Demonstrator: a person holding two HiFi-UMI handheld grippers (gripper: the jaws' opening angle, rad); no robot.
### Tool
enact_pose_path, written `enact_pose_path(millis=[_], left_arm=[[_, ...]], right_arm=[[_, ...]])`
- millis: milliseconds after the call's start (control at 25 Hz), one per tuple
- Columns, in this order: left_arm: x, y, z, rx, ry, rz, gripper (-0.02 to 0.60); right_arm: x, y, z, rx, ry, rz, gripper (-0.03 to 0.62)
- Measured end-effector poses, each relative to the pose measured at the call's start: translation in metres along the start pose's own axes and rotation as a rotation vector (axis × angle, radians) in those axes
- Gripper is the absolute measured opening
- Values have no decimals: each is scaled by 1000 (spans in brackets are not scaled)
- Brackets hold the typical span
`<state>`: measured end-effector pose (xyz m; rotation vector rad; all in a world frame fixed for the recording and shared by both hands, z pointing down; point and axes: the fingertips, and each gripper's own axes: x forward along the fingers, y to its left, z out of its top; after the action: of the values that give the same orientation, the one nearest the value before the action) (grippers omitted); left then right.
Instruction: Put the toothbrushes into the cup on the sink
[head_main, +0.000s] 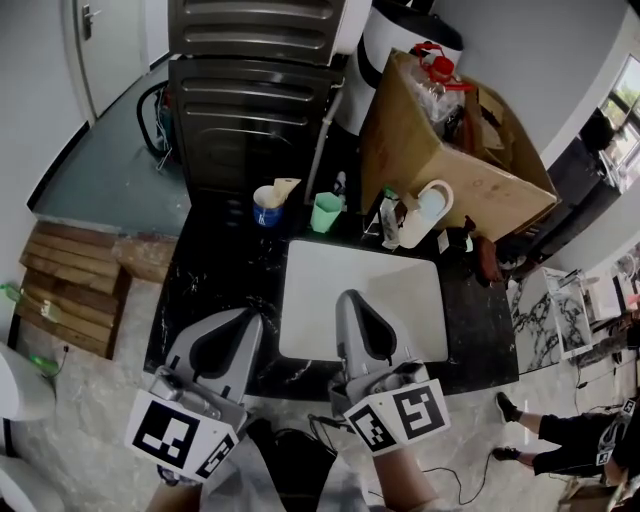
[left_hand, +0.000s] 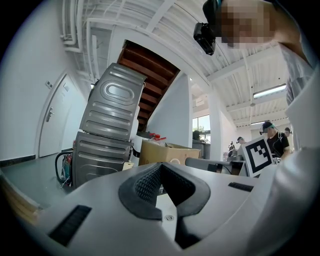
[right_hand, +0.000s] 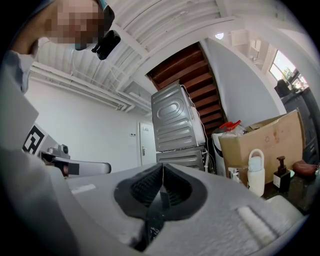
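Observation:
On the black marble counter (head_main: 215, 270), behind the white square sink (head_main: 420, 340), stand a blue cup (head_main: 266, 208) with a beige item sticking out and an empty-looking green cup (head_main: 326, 212). I cannot make out any toothbrush. My left gripper (head_main: 255, 318) (left_hand: 160, 165) hovers level over the counter's front left, jaws together and nothing between them. Level over the sink's front edge is my right gripper (head_main: 345, 297) (right_hand: 162, 166), shut and empty. Both point toward the cups, well short of them.
A white jug (head_main: 425, 212) (right_hand: 255, 172), a pump bottle (right_hand: 281, 175) and small bottles crowd the counter's back right. Behind them leans a large cardboard box (head_main: 450, 150) (left_hand: 165, 152). Stacked grey machines (head_main: 250, 90) (left_hand: 107, 120) stand behind the cups. A person's legs (head_main: 560, 435) show at the lower right.

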<state>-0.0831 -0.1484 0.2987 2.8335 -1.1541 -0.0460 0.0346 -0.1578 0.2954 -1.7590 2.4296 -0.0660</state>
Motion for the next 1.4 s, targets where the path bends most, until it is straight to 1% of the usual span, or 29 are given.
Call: enact_pose_path(millis=[400,560,760,880,1120,1400], left_arm=[[-4,-46,7,12,-9,20,3],[-8,-58,12,23,-22,43,3],[-14,-70,16,29,-19,80,3],[-17,-76,20,33,-19,88,3],[-18,-81,27,38,-25,64,3],[-26,-70,34,58,-47,10,3]], right_arm=[[-37,-8,14,5,-4,41,3],[-46,-5,19,4,-9,71,2],[-56,1,27,0,-13,118,2],[-61,3,30,3,-14,129,2],[-66,6,34,-1,-16,110,2],[-61,21,32,-11,-33,67,0]])
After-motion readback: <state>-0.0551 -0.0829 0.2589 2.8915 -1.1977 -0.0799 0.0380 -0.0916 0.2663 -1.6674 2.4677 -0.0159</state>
